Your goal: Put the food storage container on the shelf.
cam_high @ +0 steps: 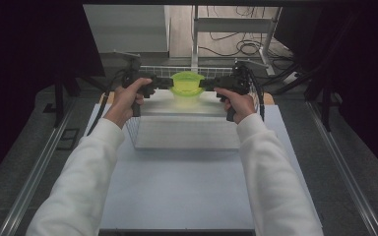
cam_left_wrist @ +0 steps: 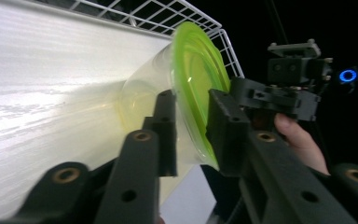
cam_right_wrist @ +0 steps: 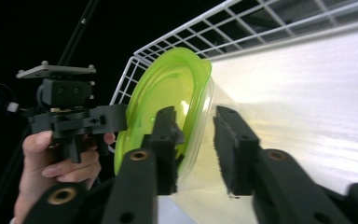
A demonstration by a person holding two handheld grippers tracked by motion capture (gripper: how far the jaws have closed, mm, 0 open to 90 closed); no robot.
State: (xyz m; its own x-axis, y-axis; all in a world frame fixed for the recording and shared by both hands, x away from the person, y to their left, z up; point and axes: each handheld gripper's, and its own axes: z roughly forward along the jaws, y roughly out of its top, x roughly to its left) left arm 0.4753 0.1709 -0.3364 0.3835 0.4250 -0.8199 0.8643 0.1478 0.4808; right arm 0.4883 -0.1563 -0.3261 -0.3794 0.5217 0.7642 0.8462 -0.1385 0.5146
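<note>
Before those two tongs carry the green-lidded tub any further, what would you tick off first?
1. Left tongs closed on the tub's rim: ok.
2. Right tongs closed on the opposite rim: ok.
3. Green lid seated on the clear tub: ok, as far as can be seen.
4. Tub held level between both hands: ok in the high view.
5. Tub lifted clear of the white wire basket: ok, it hangs above the basket's floor.
6. Tub's contents: cannot tell.

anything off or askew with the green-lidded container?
Nothing stands out. The container sits level with its green lid seated, clamped at opposite rims by the left hand-held gripper and right hand-held gripper, above the wire basket. No spill or damage visible.
</note>
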